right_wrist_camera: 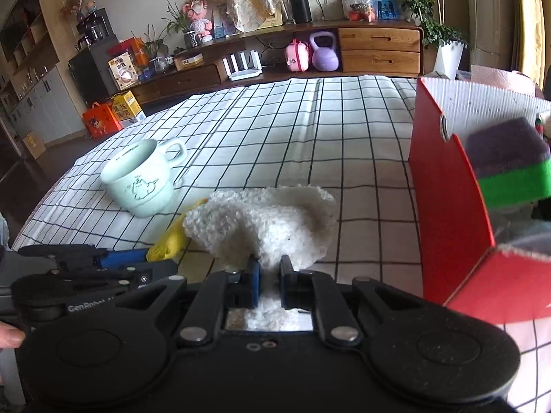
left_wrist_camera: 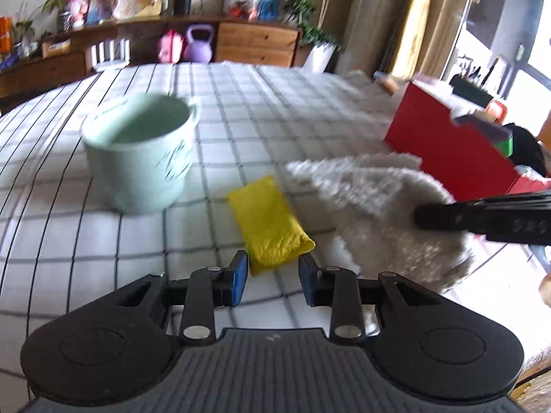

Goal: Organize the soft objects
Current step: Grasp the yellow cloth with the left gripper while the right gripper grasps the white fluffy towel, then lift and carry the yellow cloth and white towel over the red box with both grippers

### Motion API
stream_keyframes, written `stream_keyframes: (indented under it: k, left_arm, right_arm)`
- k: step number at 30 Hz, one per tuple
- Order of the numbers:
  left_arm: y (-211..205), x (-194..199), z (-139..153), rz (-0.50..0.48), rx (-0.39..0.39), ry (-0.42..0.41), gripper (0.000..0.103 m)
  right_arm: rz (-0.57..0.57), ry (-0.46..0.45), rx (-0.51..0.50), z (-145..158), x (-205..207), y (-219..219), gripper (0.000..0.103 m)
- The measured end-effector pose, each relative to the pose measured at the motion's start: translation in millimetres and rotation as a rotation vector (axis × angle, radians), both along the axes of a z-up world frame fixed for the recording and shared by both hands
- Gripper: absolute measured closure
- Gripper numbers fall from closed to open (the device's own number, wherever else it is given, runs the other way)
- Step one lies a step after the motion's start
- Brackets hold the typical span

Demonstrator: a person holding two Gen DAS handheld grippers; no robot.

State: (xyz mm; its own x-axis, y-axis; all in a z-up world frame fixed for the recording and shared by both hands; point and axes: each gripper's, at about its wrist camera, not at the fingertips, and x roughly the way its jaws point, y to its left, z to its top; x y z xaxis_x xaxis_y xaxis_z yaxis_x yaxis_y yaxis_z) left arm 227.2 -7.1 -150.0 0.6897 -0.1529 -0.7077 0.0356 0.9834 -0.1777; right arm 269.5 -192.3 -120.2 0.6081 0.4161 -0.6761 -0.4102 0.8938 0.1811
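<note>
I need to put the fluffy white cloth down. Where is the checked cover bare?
Bare: the wide stretch of checked cover behind the mug, left of the red box. Crowded: near edge, where yellow cloth, white cloth and both grippers meet.

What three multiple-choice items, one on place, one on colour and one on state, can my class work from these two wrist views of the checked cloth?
1. Where does the flat yellow knitted cloth lie?
A. inside the red cardboard box
B. on the checked tablecloth, just ahead of the left gripper
C. inside the pale green ceramic mug

2. What colour band crosses the purple sponge block?
A. green
B. orange
C. white

3. What is the right gripper doing?
A. open, holding nothing
B. shut on the mug handle
C. shut on the white fluffy cloth

Answers: 1 B, the left wrist view shows it on the cloth between mug and fluffy cloth. 2 A, a bright green stripe shows. 3 C, fluffy fabric sits pinched between its blue pads.
</note>
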Motion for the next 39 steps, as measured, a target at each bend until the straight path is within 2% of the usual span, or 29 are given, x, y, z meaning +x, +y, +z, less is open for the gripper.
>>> stream_keyframes:
  k: [3, 7, 8, 9, 10, 11, 16, 20, 22, 24, 28, 29, 35, 39]
  left_arm:
    - [4, -6, 1, -0.002, -0.007, 0.012, 0.071]
    - [0, -11, 15, -0.044, -0.009, -0.025, 0.068]
    - [-3, -10, 17, -0.055, 0.001, -0.03, 0.052]
    - [-7, -9, 18, -0.062, 0.013, -0.039, 0.032]
    - [-10, -7, 18, -0.06, 0.03, -0.049, 0.025]
    - [-12, -4, 19, -0.055, 0.04, -0.056, 0.022]
    - [-26, 20, 9, -0.05, 0.105, -0.023, 0.022]
    - [-27, 35, -1, -0.014, 0.123, -0.004, 0.023]
    - [-25, 39, -4, 0.011, 0.127, 0.008, 0.027]
    - [-23, 42, -7, 0.024, 0.124, 0.022, 0.042]
    - [-25, 42, -8, 0.038, 0.153, 0.012, 0.055]
    - [-26, 42, -8, 0.038, 0.162, 0.009, 0.062]
    - [-26, 43, -6, 0.034, 0.171, 0.019, 0.064]
    - [-23, 40, -3, 0.04, 0.145, 0.041, 0.064]
  right_arm:
    - [-0.007, -0.007, 0.009, 1, -6, 1, 0.093]
    - [-0.019, -0.015, 0.041, 5, -12, -4, 0.093]
    - [-0.023, -0.018, 0.042, 4, -14, -5, 0.093]
    - [-0.03, -0.019, 0.042, 4, -15, -6, 0.093]
    - [-0.035, -0.017, 0.044, 4, -14, -7, 0.093]
    - [-0.042, -0.012, 0.049, 3, -14, -7, 0.093]
    - [-0.058, -0.002, 0.079, 1, -15, -10, 0.093]
    - [-0.063, -0.009, 0.082, -1, -16, -12, 0.093]
    - [-0.067, -0.011, 0.078, -1, -15, -13, 0.093]
    - [-0.072, -0.011, 0.079, -3, -15, -15, 0.093]
    - [-0.073, -0.006, 0.081, -5, -15, -16, 0.093]
    - [-0.073, -0.006, 0.081, -5, -15, -16, 0.093]
    - [-0.086, 0.023, 0.075, -5, -16, -16, 0.093]
    - [-0.096, 0.031, 0.095, -1, -21, -19, 0.093]
